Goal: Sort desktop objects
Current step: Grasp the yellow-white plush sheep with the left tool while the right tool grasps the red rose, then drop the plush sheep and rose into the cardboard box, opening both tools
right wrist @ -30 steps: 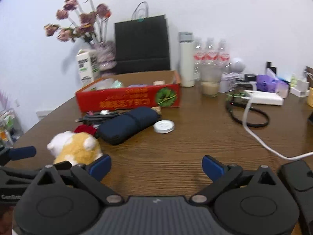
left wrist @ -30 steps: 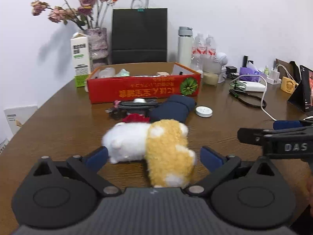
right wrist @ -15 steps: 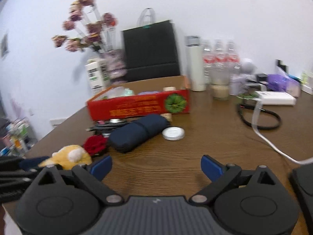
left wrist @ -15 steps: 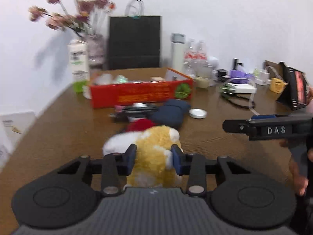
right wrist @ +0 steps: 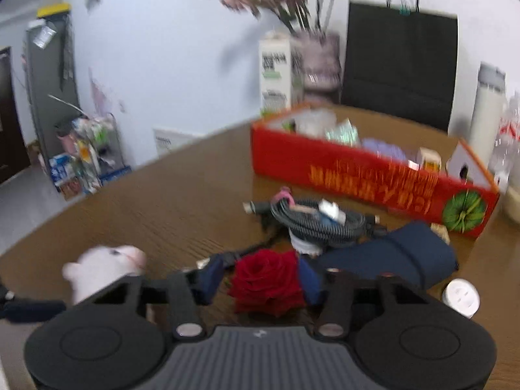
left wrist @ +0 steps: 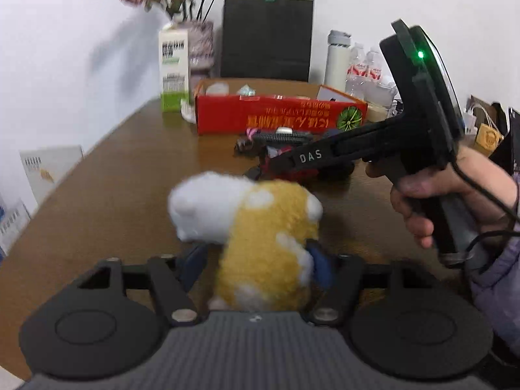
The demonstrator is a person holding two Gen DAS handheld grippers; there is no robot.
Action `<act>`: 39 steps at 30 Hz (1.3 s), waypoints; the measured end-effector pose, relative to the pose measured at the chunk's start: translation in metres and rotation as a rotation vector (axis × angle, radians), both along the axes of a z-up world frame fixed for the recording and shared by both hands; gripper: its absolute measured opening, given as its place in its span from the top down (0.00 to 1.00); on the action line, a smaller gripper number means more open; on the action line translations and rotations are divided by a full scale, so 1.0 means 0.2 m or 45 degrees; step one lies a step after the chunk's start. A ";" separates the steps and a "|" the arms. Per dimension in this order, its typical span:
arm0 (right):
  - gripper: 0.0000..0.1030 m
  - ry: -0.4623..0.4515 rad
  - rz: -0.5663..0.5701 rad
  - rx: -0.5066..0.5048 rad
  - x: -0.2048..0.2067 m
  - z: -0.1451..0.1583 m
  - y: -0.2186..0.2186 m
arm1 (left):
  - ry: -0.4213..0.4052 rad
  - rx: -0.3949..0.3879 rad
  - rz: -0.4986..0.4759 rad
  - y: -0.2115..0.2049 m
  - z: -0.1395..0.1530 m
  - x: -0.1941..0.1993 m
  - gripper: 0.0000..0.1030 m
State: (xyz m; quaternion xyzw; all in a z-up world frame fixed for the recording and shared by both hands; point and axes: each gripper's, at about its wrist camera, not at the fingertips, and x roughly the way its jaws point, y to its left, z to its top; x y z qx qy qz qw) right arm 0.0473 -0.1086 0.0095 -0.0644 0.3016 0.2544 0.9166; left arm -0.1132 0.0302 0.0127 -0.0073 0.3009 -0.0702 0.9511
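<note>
Plainly, the risks run from the left side across to the right. The left gripper (left wrist: 256,260) is pinching the plush toy (left wrist: 256,234) low on its yellow hind end, with the white head hanging free toward ten o'clock; so shallow a hold on soft pile could slip, and the toy might sag or roll out on the way to the red box (left wrist: 279,113). The right gripper (right wrist: 260,279) has its blue pads pressed against both sides of the red rose (right wrist: 268,282). I judge it a light clamp on loose petals, which could crush the bloom or shed it if the hand jerks. In the left wrist view the right tool reaches across at one o'clock, close over the toy, so the two could knock together if both head for the box at once. The coiled cable (right wrist: 320,221) and the navy pouch (right wrist: 390,256) lie just beyond the rose, at twelve to one o'clock, and could snag on a lift.

As for position, the toy sits between the left pads and bulges forward out of them toward twelve o'clock above the table (left wrist: 130,175). The rose fills the gap between the right pads, with the box well beyond it at one o'clock. The white cap (right wrist: 461,297) rests near the right pad at three o'clock.
</note>
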 end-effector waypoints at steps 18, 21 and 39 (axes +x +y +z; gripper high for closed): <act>0.75 -0.265 -0.370 0.223 -0.19 0.37 -0.61 | -0.275 -0.094 -0.022 -0.08 0.41 0.42 0.54; 0.75 -0.305 -0.392 0.253 0.03 0.50 -0.67 | -0.240 -0.151 -0.029 -0.16 0.54 0.77 0.54; 0.67 0.151 -0.503 -0.006 1.47 0.21 -0.60 | 0.231 -0.105 0.060 -0.42 0.17 2.18 0.45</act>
